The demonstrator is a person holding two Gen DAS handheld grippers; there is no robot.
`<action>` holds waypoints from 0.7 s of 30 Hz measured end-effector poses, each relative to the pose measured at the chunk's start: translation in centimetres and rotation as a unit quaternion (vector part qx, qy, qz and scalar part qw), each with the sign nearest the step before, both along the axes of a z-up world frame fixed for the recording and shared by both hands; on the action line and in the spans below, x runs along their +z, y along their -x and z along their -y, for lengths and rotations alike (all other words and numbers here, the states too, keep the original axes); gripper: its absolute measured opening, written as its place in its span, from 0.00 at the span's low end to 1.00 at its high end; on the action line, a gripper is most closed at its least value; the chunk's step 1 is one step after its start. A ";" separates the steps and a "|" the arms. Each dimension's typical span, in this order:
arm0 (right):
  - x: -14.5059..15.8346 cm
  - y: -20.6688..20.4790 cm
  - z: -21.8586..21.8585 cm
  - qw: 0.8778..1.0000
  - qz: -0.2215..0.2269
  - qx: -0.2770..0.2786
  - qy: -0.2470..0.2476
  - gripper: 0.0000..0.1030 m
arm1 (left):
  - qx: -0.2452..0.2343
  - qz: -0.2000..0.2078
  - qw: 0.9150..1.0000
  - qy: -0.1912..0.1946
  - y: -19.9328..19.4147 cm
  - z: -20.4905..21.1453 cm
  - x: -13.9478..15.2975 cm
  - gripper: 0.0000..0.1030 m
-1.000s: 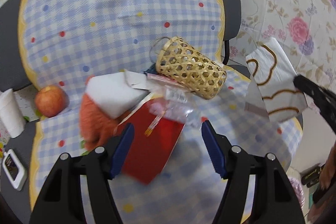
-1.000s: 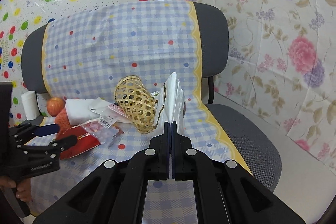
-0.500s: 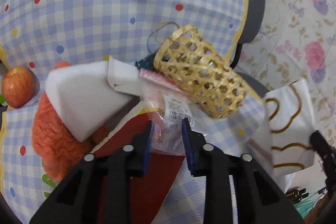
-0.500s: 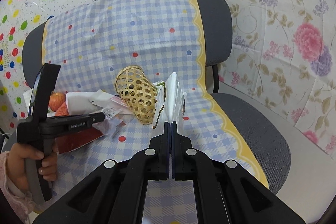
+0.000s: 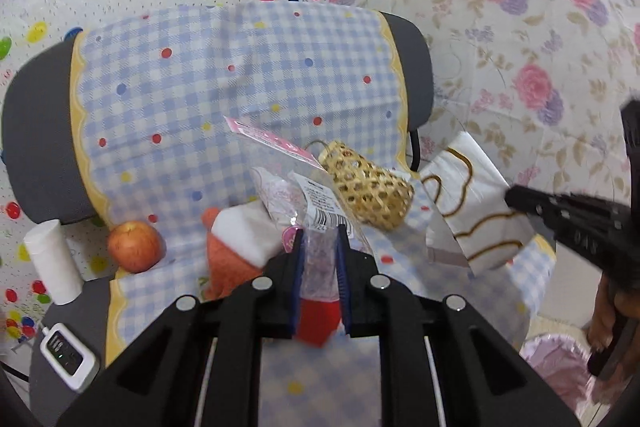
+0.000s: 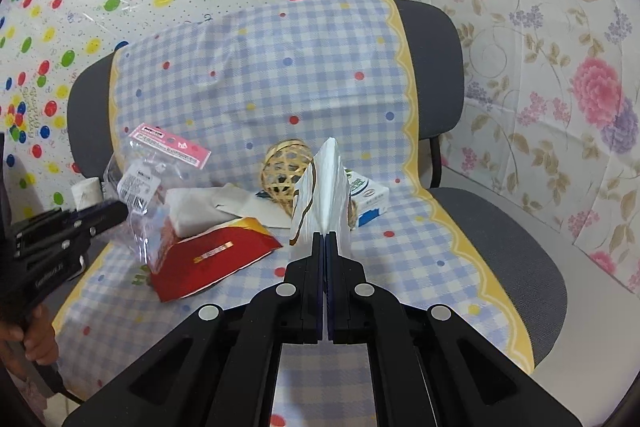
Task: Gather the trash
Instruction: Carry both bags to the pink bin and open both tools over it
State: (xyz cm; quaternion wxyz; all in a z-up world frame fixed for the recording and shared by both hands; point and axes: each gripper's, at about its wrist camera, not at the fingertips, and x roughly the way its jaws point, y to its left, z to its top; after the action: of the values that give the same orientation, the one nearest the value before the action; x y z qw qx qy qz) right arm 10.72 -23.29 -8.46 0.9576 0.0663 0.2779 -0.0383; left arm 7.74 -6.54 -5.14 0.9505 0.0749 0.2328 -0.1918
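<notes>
My left gripper (image 5: pixel 320 239) has its jaws closing on a clear plastic bag (image 5: pixel 304 187) with a pink header and a barcode label; the pads pinch its lower end. The bag (image 6: pixel 148 179) hangs clear of the chair seat at the left gripper (image 6: pixel 120 213). My right gripper (image 6: pixel 323 235) is shut on a folded white wrapper (image 6: pixel 324 195) with brown curved lines, held upright over the seat. The left wrist view shows that wrapper (image 5: pixel 472 203) at the right, with the right gripper (image 5: pixel 510 193) behind it. A red packet (image 6: pixel 208 255) lies on the checked cloth.
On the seat lie a woven bamboo basket (image 5: pixel 368 187), an orange and white plush (image 5: pixel 228 255), white tissue (image 6: pixel 216 203) and a small carton (image 6: pixel 368 195). An apple (image 5: pixel 134 245), a paper roll (image 5: pixel 52 263) and a white device (image 5: pixel 66 355) sit left. A pink-lined bin (image 5: pixel 560 367) stands low right.
The left gripper went from open above the pile to shut on the clear bag, then pulled back and up with it. The right gripper kept its wrapper and barely moved.
</notes>
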 end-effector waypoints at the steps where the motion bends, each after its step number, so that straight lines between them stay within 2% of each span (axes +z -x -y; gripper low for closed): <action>1: 0.1 0.2 -0.1 1.000 -0.001 0.000 -0.002 0.01 | -0.001 0.007 1.000 -0.011 0.8 0.2 -0.2 0.12; 13: 1.7 6.9 1.3 0.999 0.005 -0.047 -0.003 0.02 | -0.061 0.013 0.998 -0.014 6.4 3.2 -0.6 0.12; 21: 0.9 13.0 2.7 0.995 -0.019 -0.093 0.015 0.02 | -0.139 0.006 0.990 -0.014 11.1 7.4 -2.0 0.12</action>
State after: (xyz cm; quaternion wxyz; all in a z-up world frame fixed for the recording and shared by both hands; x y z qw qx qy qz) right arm -2.28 -26.03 -7.54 0.9454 0.0769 0.2878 -0.1323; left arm -3.36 -13.98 -7.13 0.9149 0.1209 0.2168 -0.3183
